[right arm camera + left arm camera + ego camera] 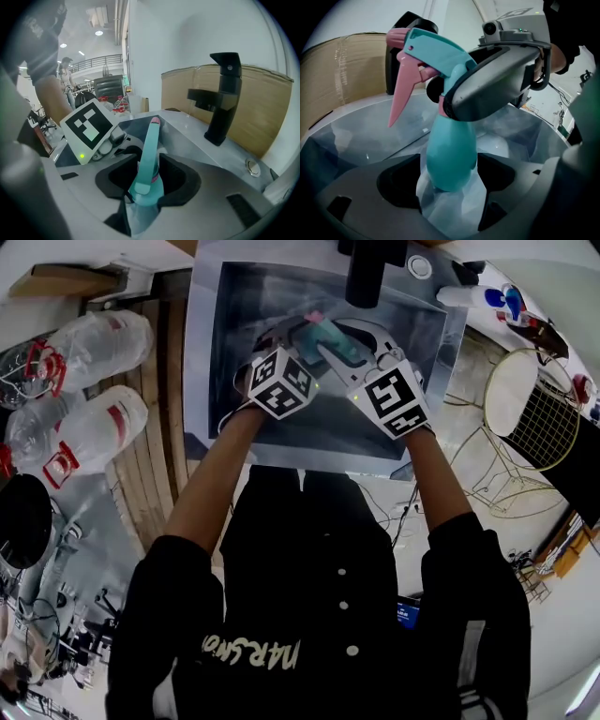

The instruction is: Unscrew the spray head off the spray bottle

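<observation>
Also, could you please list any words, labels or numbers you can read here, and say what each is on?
"NARSMO": pale lettering on the person's black top, seen upside down and curved, so this reading is uncertain.
Red labels on the clear plastic bottles: too blurred to read.
Marker cubes: black-and-white patterns only, no letters.
Spray bottle: no print visible.

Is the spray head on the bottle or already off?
On. In the left gripper view the spray head sits atop the bottle, the right gripper clamped round its collar.
</observation>
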Demonstrator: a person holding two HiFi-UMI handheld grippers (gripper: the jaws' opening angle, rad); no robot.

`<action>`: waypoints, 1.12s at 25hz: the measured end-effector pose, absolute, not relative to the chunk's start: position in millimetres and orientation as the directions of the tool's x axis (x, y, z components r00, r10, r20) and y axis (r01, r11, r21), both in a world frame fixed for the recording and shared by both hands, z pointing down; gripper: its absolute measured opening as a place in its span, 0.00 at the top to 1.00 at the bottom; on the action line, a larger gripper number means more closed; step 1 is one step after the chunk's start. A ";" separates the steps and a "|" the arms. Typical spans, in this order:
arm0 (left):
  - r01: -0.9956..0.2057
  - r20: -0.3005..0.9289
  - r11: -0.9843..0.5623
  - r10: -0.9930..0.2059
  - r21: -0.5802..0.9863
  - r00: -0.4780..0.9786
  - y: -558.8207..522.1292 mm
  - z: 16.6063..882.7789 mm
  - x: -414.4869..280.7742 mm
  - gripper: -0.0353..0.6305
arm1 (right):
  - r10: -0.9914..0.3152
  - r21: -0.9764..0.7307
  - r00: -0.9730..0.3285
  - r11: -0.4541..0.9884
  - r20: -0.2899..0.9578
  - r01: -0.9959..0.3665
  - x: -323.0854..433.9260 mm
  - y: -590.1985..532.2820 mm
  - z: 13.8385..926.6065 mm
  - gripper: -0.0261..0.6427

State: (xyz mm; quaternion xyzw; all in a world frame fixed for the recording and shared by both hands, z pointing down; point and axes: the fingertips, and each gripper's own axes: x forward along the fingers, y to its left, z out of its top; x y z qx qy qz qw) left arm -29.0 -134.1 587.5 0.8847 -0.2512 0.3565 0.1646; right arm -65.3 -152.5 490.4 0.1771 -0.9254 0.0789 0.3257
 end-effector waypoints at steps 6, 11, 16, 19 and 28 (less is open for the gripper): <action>-0.526 0.722 -0.844 -0.299 0.105 0.624 -135.3 596.1 -24.3 0.38 | -0.280 -0.038 -0.732 0.922 0.621 -0.385 -67.0 -151.7 491.3 0.73; -0.452 0.706 -0.890 -0.281 0.062 0.650 -131.7 598.6 -20.4 0.38 | -0.288 -0.012 -0.737 0.928 0.612 -0.372 -65.3 -146.2 491.2 0.73; -0.355 0.678 -0.932 -0.214 0.074 0.703 -124.2 597.0 -13.6 0.38 | -0.258 -0.013 -0.754 0.943 0.604 -0.333 -58.2 -140.4 490.5 0.73; -0.300 0.667 -0.951 -0.174 0.078 0.725 -119.2 597.3 -9.2 0.38 | -0.220 -0.002 -0.770 0.961 0.599 -0.276 -54.4 -134.2 491.1 0.73; -0.057 0.614 -0.993 0.021 0.107 0.789 -86.7 592.1 4.3 0.38 | 0.084 0.049 -0.801 0.989 0.593 0.140 -37.7 -94.9 489.0 0.73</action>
